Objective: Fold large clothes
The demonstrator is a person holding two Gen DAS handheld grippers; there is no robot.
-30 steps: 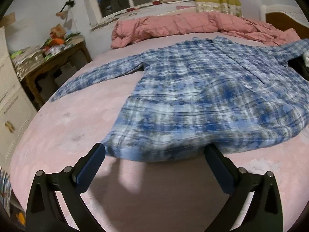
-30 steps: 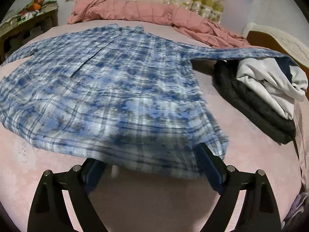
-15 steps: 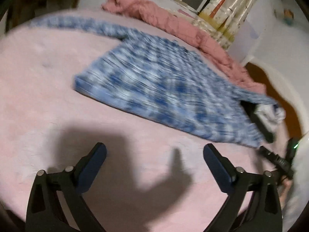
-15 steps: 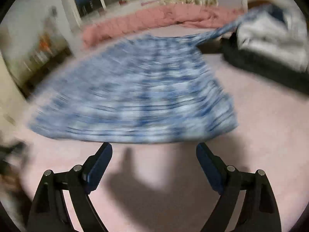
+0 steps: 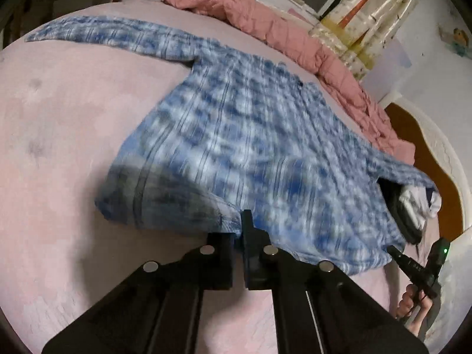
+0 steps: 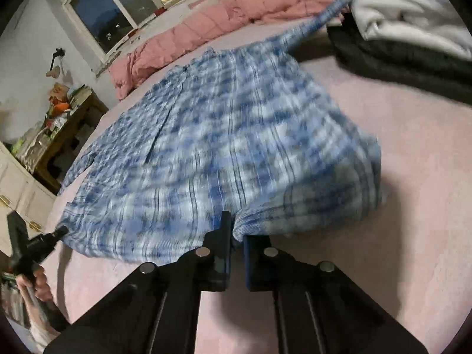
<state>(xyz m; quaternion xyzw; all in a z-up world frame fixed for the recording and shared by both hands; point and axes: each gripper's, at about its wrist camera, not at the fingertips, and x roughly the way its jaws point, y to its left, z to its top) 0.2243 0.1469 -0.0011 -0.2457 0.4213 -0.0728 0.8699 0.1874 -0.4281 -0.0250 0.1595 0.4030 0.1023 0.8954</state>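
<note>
Both black two-finger grippers are clamped on the near hem of the blue-and-white plaid long-sleeved shirt: the left gripper near one corner, the right gripper near the other. The bites look shallow, so a quick lift could let thin cloth slip free or bunch unevenly. The shirt lies spread on the pale pink bedspread, sleeves outstretched, one sleeve reaching over the pile of dark and white clothes.

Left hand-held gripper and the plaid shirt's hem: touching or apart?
Touching. In the left wrist view the left hand-held gripper has its jaws closed on the bottom hem of the plaid shirt, and the cloth puckers where it is pinched.
</note>
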